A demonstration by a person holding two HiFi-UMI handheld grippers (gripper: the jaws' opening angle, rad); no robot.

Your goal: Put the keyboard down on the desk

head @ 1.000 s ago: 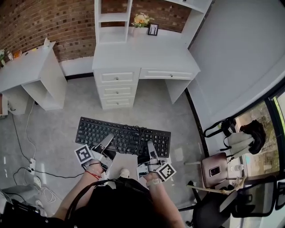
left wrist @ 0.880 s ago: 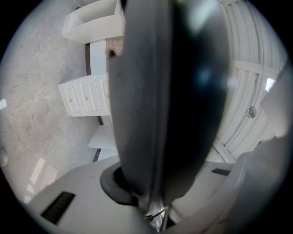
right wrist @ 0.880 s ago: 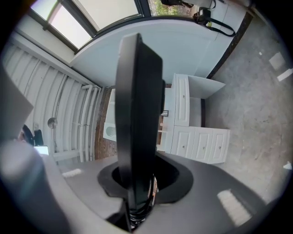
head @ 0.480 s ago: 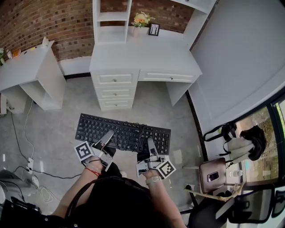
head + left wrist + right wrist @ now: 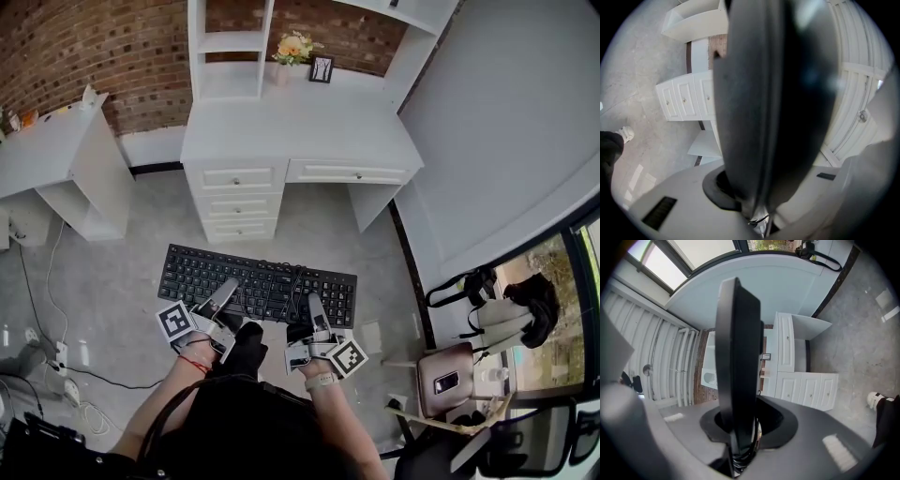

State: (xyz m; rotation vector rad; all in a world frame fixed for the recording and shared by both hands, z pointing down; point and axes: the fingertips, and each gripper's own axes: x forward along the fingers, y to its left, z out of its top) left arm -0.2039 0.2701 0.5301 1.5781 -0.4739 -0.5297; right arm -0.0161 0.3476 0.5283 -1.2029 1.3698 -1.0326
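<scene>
In the head view both grippers hold a black keyboard (image 5: 258, 286) level above the grey floor, short of the white desk (image 5: 300, 127). My left gripper (image 5: 225, 292) is shut on the keyboard's near edge left of centre. The right gripper (image 5: 314, 309) is shut on the near edge right of centre, beside the coiled cable. In the left gripper view the keyboard (image 5: 778, 93) stands edge-on between the jaws and fills most of the view. The right gripper view shows the keyboard (image 5: 738, 357) the same way, with the desk drawers (image 5: 806, 385) behind it.
A flower vase (image 5: 292, 47) and a small picture frame (image 5: 322, 67) stand at the back of the desk under its shelf unit. A second white desk (image 5: 56, 155) is at the left. A chair with a phone (image 5: 450, 380) is at the right, and cables (image 5: 56, 361) lie on the floor at the left.
The person has stepped toward the desk, which now sits slightly lower and nearer in the head view. Both grippers keep the same hold on the keyboard.
</scene>
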